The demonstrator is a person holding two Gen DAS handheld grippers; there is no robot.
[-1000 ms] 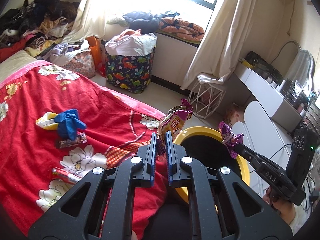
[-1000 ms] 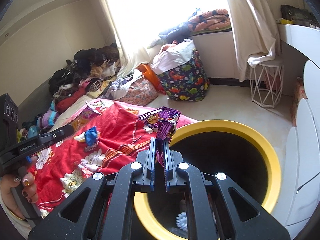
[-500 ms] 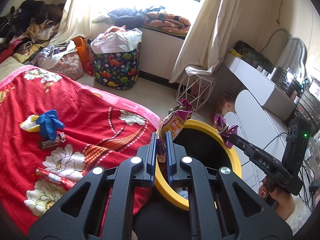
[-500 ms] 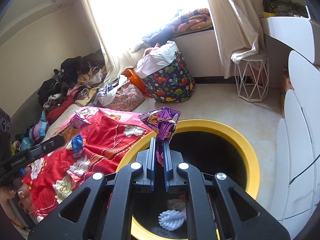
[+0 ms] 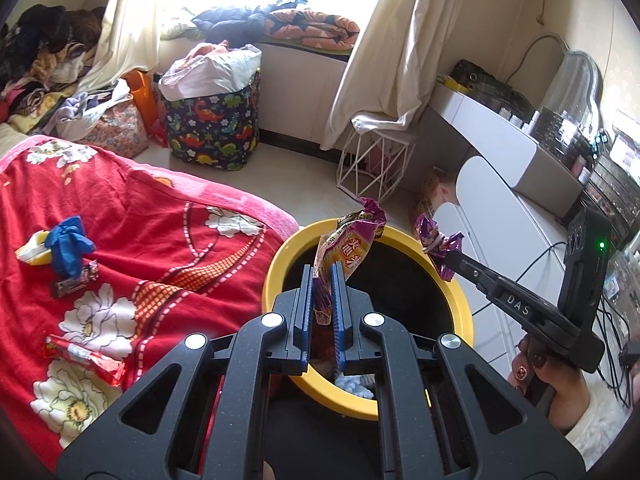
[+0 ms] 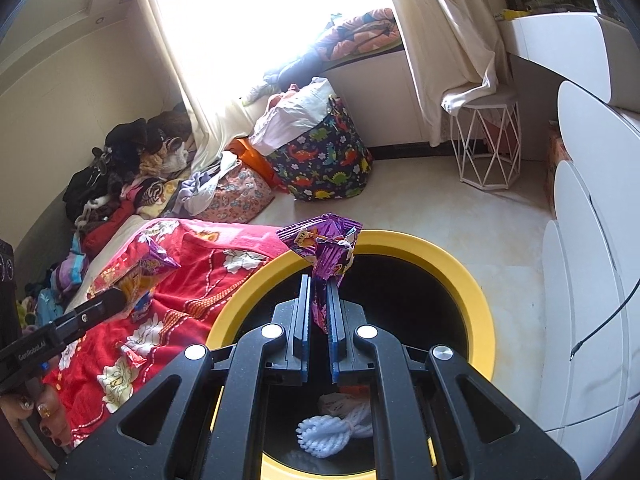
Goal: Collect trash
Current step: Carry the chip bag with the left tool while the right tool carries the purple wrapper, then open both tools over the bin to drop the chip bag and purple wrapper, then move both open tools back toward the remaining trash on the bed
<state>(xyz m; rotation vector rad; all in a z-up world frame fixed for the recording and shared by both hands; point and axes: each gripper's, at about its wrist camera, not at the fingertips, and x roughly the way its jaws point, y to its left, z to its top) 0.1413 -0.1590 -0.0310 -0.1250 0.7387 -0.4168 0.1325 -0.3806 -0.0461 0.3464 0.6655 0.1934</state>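
Observation:
My left gripper (image 5: 321, 280) is shut on an orange and purple snack bag (image 5: 348, 246), held over the near rim of the yellow trash bin (image 5: 280, 256). My right gripper (image 6: 318, 292) is shut on a purple wrapper (image 6: 328, 248), held above the bin's black opening (image 6: 404, 292). In the left wrist view the right gripper (image 5: 448, 258) shows over the bin with the purple wrapper (image 5: 434, 240). On the red bedspread (image 5: 132, 240) lie a blue glove (image 5: 66, 244), a dark bar wrapper (image 5: 76, 282) and a red wrapper (image 5: 86, 360).
White crumpled trash (image 6: 336, 428) lies inside the bin. A dinosaur-print laundry basket (image 5: 212, 128), a white wire stool (image 5: 374, 168) and white cabinets (image 6: 588, 280) stand around the bin. Clothes are piled at the far left.
Both grippers have moved from the bed side to over the bin, each still holding its wrapper. The bin's inside now shows more fully.

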